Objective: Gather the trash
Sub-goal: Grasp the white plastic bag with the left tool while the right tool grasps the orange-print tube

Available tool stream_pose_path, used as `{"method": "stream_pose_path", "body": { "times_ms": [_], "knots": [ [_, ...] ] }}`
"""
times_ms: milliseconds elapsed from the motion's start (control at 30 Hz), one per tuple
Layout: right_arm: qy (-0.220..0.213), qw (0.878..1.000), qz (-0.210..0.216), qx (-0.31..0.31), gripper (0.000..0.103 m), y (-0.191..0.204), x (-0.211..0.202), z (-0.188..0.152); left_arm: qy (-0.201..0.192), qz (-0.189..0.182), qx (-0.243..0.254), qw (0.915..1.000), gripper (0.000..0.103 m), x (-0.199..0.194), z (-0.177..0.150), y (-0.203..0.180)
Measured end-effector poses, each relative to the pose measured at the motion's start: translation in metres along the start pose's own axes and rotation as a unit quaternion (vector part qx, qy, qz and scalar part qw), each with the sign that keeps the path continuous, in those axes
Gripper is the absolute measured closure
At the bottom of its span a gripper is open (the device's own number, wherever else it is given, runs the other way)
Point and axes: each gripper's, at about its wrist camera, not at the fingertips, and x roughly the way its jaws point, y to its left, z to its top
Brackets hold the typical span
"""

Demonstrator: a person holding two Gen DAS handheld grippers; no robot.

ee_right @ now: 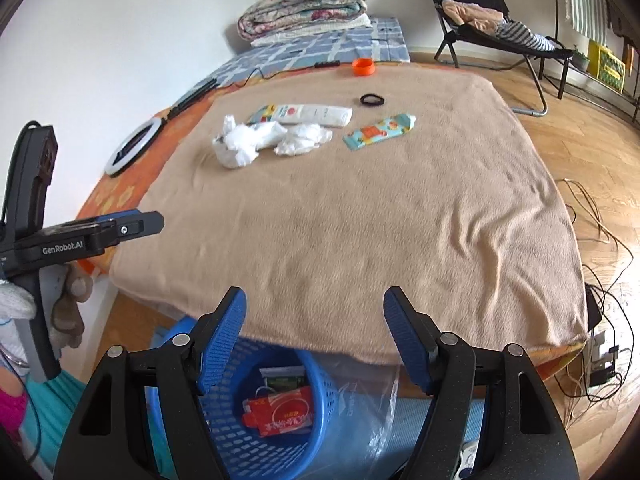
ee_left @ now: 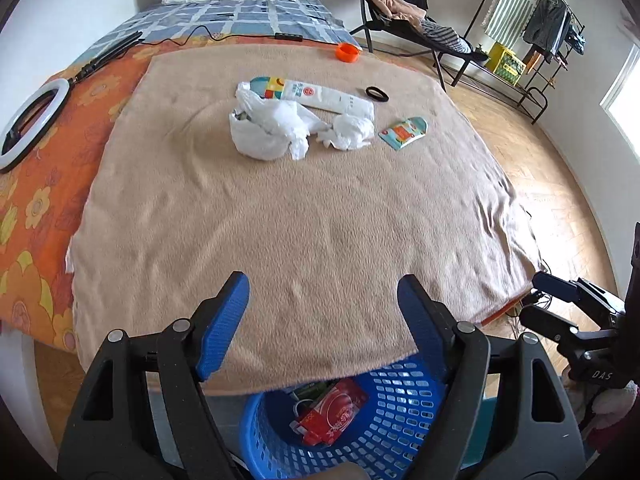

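Left wrist view: left gripper (ee_left: 322,320) sat low at the near edge of the bed, pointing fwd along the tan blanket (ee_left: 296,216), level w/ the surface. Jaws stood wide apart, nothing between them. Directly under and slightly behind the jaws was the blue basket (ee_left: 384,432) on the floor, w/ a red packet (ee_left: 332,412) and other wrappers inside. Trash lay well ahead of the jaws, approx centre-line: white plastic bag (ee_left: 260,132), crumpled tissue (ee_left: 352,132) just right of it, white tube (ee_left: 316,94) touching the bag's far side, small teal wrapper (ee_left: 404,132) further right. Black hair tie (ee_left: 377,93) and orange cap (ee_left: 347,53) lay beyond those. Right gripper (ee_left: 540,296) showed at the right edge, off the bed corner; only partly seen there.

Right wrist view: right gripper (ee_right: 314,328) was likewise low at the bed's near edge, aimed fwd, jaws spread wide and empty. Basket (ee_right: 276,412) sat below and a bit left of the jaws, red packet (ee_right: 280,412) in it. Clear plastic sheet (ee_right: 360,400) lay beside the basket under the right jaw. Bag (ee_right: 240,144), tissue (ee_right: 304,140), tube (ee_right: 308,114) and teal wrapper (ee_right: 380,130) lay far ahead, slightly left to centre. Left gripper (ee_right: 132,224) was seen side-on at far left, held by a gloved hand (ee_right: 68,304) on its grip.
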Motion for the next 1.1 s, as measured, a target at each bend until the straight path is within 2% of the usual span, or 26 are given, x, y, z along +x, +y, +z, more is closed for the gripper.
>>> {"method": "stream_pose_path", "body": {
  "times_ms": [133,367,500,767,1000,1100],
  "knots": [
    [-0.029,0.999,-0.030,-0.002,0.032,-0.012,0.008,0.037,-0.009,-0.004,-0.029,0.9995,0.024,0.007,0.025,0.012],
    [-0.052,0.998,-0.040,0.020,0.032,-0.041,0.038,0.096,-0.028,0.004,-0.074,0.9969,0.024,0.030,0.066,0.032],
    [-0.050,0.997,-0.038,0.040,0.032,-0.059,0.059,0.119,-0.021,0.004,-0.100,0.9947,0.024,0.049,0.084,0.045],
    [-0.031,0.994,-0.018,0.104,0.032,-0.095,0.105,0.151,-0.021,-0.011,-0.161,0.9867,0.024,0.074,0.104,0.071],
    [-0.013,0.993,-0.043,0.112,0.032,-0.107,0.142,0.165,-0.007,-0.017,-0.197,0.9801,0.024,0.098,0.114,0.084],
    [-0.003,0.992,-0.051,0.116,0.033,-0.113,0.155,0.167,-0.001,-0.018,-0.196,0.9805,0.024,0.107,0.118,0.082]
  ]
}}
